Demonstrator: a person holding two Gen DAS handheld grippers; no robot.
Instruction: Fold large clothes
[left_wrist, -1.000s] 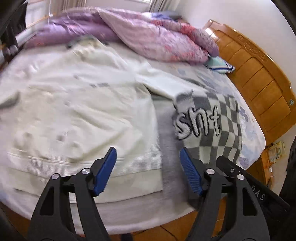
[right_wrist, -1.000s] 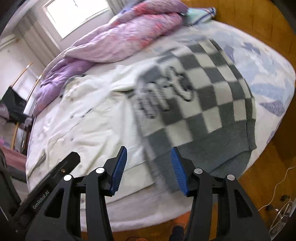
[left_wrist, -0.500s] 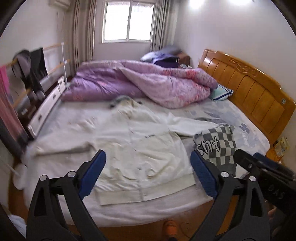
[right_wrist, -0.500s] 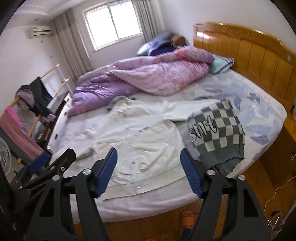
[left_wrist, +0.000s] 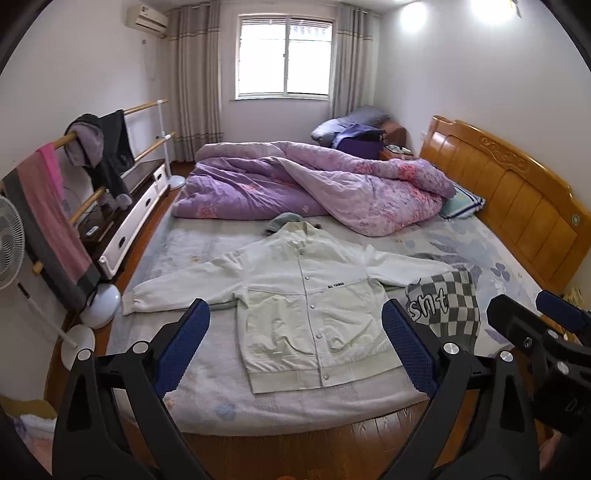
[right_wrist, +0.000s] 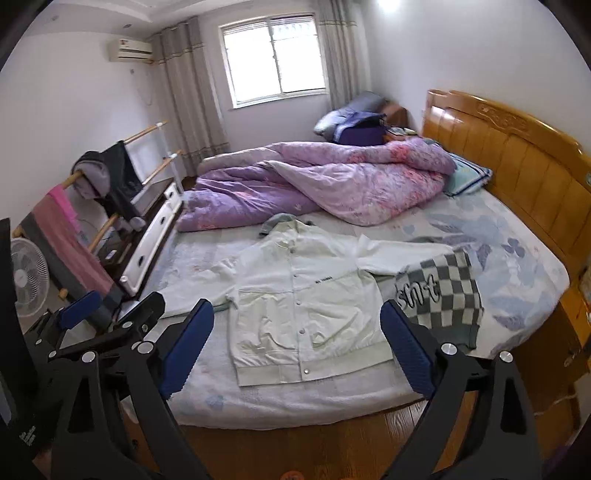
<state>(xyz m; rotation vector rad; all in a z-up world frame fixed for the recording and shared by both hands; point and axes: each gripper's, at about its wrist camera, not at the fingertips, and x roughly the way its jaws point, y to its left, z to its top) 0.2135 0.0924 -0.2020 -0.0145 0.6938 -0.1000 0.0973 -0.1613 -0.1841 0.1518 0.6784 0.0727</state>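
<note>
From the left wrist view, your left gripper stands with its blue pads wide apart and nothing is between them. The white jacket lies flat on the bed, front side up, snaps closed, both sleeves spread out to the sides. One sleeve reaches toward the folded checkered sweater, which rests just beside the jacket's hem corner. The purple quilt is bunched at the far side of the bed, apart from the jacket.

From the right wrist view, your right gripper has just been opening its jaws; they stand wide now and hold nothing. The white jacket is here in the middle of the bed, and the checkered sweater is to its right, over the end of one sleeve.

The jacket looks like a thin, soft fabric, light and a little slippery, so I judge it will sag and slide if you pinch it in only one place. Better you take it at the two shoulder seams or at the ribbed hem corners, where the cloth is thicker. The sleeve near the sweater may drag it, so lift this sleeve slowly.
</note>
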